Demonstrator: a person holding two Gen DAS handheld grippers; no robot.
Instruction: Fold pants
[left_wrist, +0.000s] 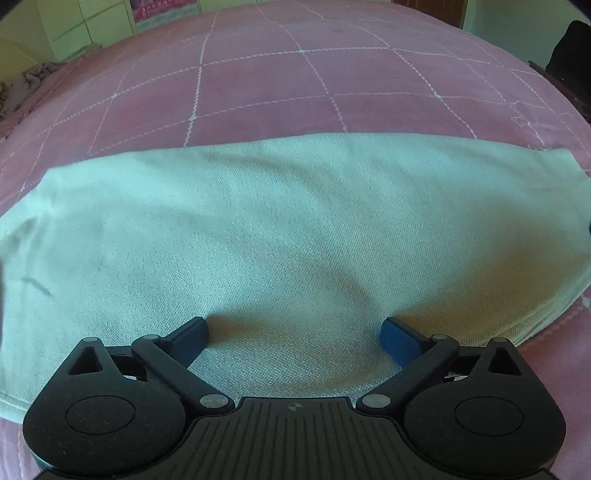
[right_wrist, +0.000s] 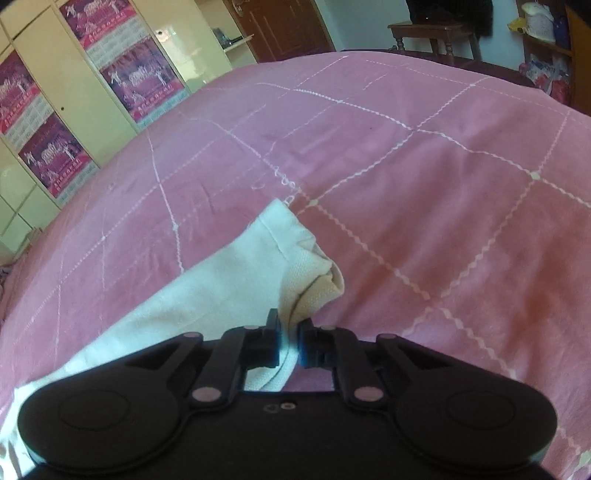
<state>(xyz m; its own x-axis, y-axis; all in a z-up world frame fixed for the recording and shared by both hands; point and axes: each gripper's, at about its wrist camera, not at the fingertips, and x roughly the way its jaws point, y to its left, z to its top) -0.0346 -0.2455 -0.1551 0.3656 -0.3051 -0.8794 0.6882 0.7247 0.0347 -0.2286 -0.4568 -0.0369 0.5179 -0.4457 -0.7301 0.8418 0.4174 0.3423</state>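
Left wrist view: pink quilted bedspread (left_wrist: 295, 74) fills the frame, white stitched grid across it. Pale pants (left_wrist: 277, 221) lie flat on it as a long band, long axis running 9 o'clock to 3 o'clock across the lower half; the end at 3 o'clock narrows toward a hem. Which end is the waist I cannot tell. Left gripper (left_wrist: 295, 332) stands wide, pads resting on or just over the cloth at 6 o'clock, nothing pinched between them.

Right wrist view: same bedspread (right_wrist: 406, 166), wardrobe doors with posters (right_wrist: 140, 85) at 10 o'clock. Pants (right_wrist: 221, 288) run from 7 o'clock up to a loose end near centre. Right gripper (right_wrist: 288, 343) is clamped narrow on a bunched edge of that end, cloth gathered between the pads.

Judgement: the step looks like carrying the pinched end over along the long axis. To do it well, keep the pinch firm, lift just clear of the bed, let the left gripper hold the middle down, and lay edge on edge before letting go.
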